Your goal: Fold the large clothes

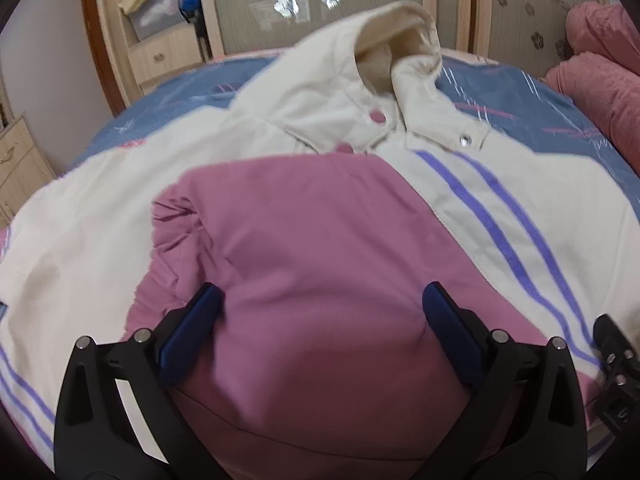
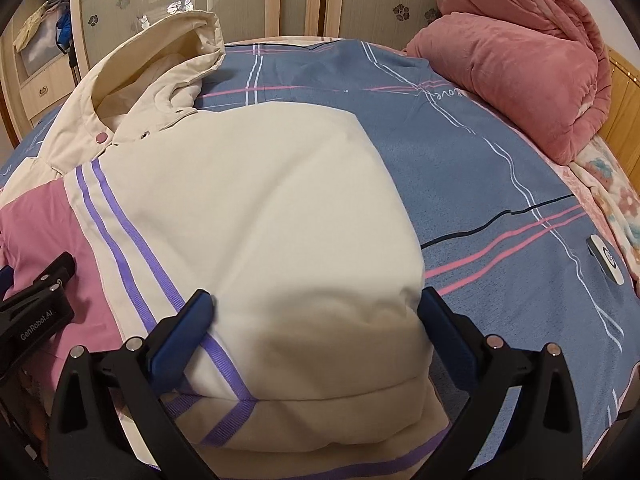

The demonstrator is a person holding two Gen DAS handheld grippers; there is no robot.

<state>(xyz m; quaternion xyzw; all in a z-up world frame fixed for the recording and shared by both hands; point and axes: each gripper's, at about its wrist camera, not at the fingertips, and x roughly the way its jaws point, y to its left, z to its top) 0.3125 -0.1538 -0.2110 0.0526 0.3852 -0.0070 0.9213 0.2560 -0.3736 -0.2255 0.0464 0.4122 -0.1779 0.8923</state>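
A large hooded jacket lies front-up on the bed. Its cream body (image 1: 80, 240) has a pink front panel (image 1: 304, 240), purple double stripes (image 1: 492, 216) and pink snap buttons (image 1: 377, 116). The hood (image 1: 384, 48) points to the far side. My left gripper (image 1: 322, 304) hovers open over the pink panel, with fabric bulging between its blue pads (image 1: 200, 320). My right gripper (image 2: 316, 300) is open over the folded cream side (image 2: 260, 200) of the jacket, near the hem. Each gripper shows at the edge of the other's view: the right gripper (image 1: 616, 364) and the left gripper (image 2: 40, 292).
The blue bed sheet (image 2: 460, 152) with pink and white lines stretches right of the jacket. A rolled pink quilt (image 2: 520, 52) sits at the far right. A small white device (image 2: 606, 258) lies on the sheet. Wardrobe doors (image 1: 320, 0) and wooden drawers (image 1: 160, 56) stand behind the bed.
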